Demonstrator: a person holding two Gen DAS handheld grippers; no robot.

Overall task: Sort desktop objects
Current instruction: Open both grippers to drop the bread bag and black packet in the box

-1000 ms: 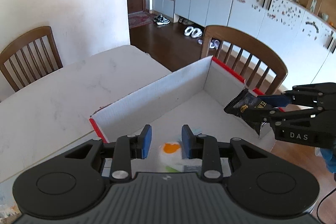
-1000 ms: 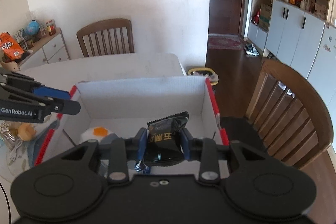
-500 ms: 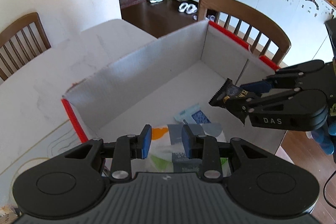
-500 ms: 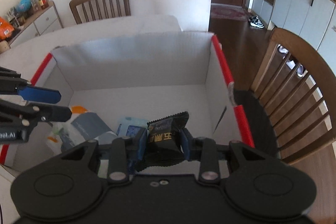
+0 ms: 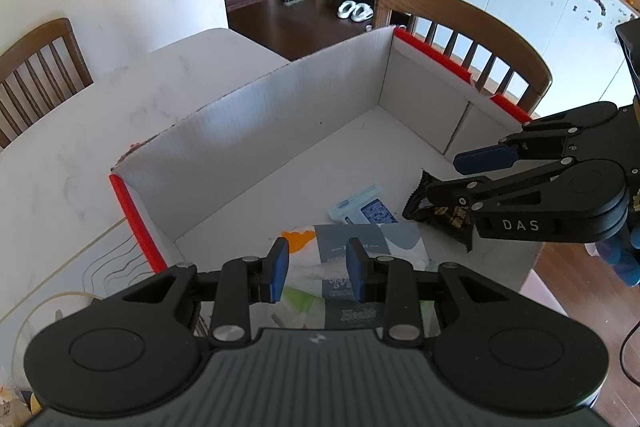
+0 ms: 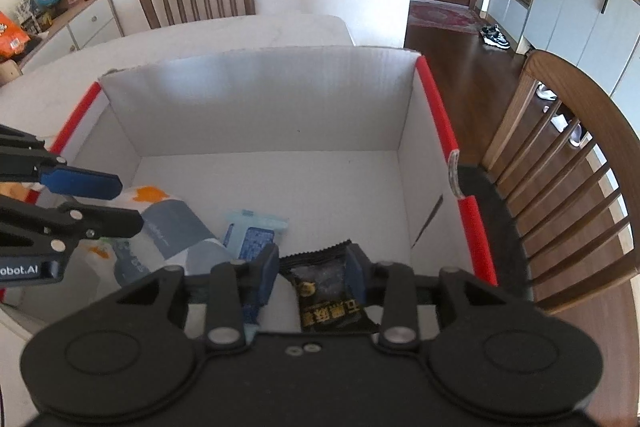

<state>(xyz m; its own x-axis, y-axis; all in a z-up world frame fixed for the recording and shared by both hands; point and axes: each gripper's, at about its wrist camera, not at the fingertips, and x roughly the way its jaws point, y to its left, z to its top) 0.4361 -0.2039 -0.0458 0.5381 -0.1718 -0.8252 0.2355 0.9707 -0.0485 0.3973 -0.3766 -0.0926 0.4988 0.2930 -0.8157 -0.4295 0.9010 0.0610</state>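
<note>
lying on the floor of the white cardboard box (image 6: 272,115), the black snack packet (image 6: 328,291) sits between the right gripper (image 6: 312,269) pads w/ its serrated top edge poking past the tips; jaws are opening, the left pad clear of the wrapper, right pad close to it. just left of it in the box: a small light-blue sachet (image 6: 252,231), then a grey/white pouch w/ orange print (image 6: 172,223). left gripper (image 5: 316,269) hovers over that pouch, pads at their narrowest, nothing pinched between them. box has red edge strips, stands on a white table (image 5: 80,131); wooden chair (image 6: 560,195) just beside box on the right.
</note>
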